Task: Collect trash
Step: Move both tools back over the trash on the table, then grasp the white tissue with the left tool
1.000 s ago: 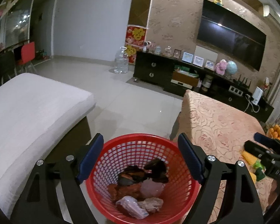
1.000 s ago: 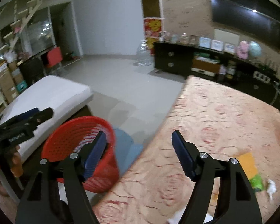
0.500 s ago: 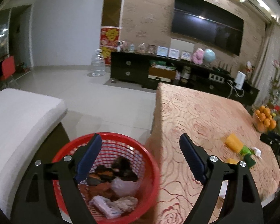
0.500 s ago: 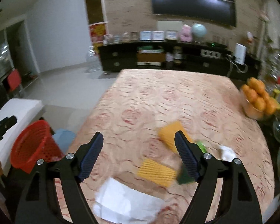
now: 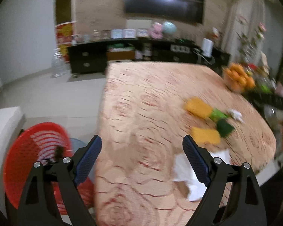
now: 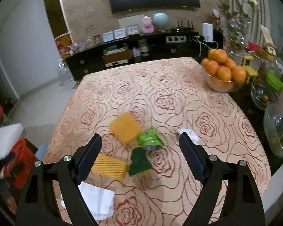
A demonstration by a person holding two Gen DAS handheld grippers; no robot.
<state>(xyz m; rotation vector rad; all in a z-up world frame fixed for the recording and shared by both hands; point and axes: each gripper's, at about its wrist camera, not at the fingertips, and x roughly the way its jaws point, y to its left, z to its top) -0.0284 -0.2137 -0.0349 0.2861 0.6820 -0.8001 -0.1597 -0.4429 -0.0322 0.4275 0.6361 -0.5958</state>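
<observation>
Both tongs tilt down over the rose-patterned table. The right gripper and the left gripper have just been spreading, nothing between them. A crumpled green wrapper lies at 12 o'clock from the right tongs; the red basket stands at the left tongs' 9 o'clock.

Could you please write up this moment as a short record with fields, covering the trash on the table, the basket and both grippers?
surface: table with rose-patterned cloth
trash on table: two yellow pieces, green wrapper, dark green piece, crumpled tissue, white paper
bin: red basket on the floor beside the table, trash inside
not trash: bowl of oranges
left gripper: open, empty
right gripper: open, empty, jaws just opening, above the trash
</observation>
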